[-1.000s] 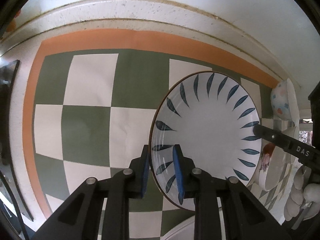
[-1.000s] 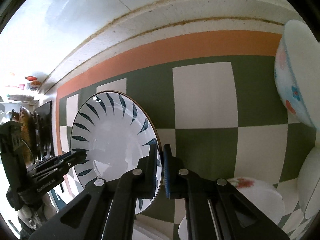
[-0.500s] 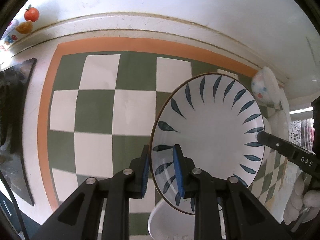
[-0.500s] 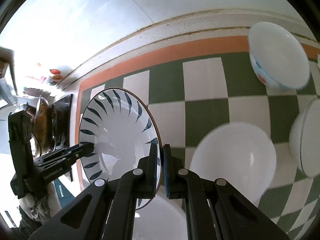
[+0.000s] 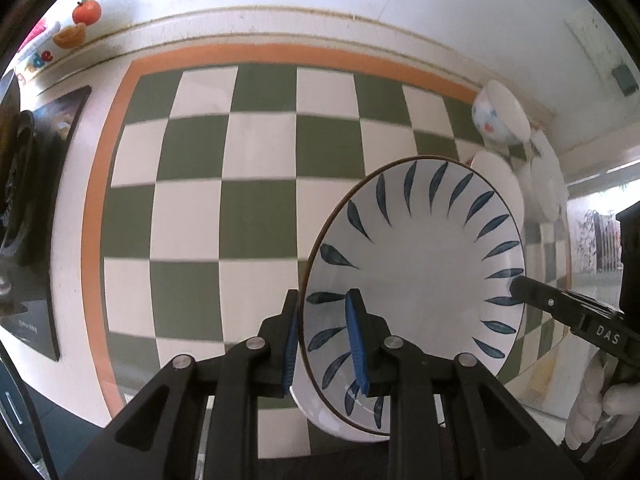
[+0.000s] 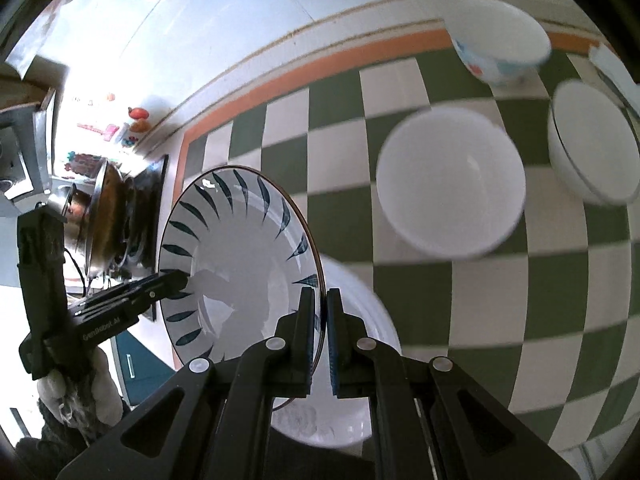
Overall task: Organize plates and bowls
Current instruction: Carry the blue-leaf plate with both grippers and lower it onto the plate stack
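A white plate with dark blue leaf marks [image 5: 420, 276] is held in the air between both grippers, above the checkered table. My left gripper [image 5: 322, 340] is shut on its left rim. My right gripper [image 6: 319, 336] is shut on the opposite rim of the plate [image 6: 240, 264]. The right gripper's finger shows in the left wrist view [image 5: 560, 308], and the left gripper shows in the right wrist view [image 6: 120, 304]. A white dish [image 6: 360, 360] lies on the table right below the plate.
On the green and white checkered cloth [image 5: 240, 200] stand a plain white bowl [image 6: 450, 184], a thin-rimmed white bowl [image 6: 592, 148] and a flower-patterned bowl [image 6: 496, 44]. A metal pot [image 6: 104, 216] sits on a dark stove at the left. The wall runs along the far edge.
Both grippers have lifted the plate up and back from the table. More of the cloth and the bowls have come into view below.
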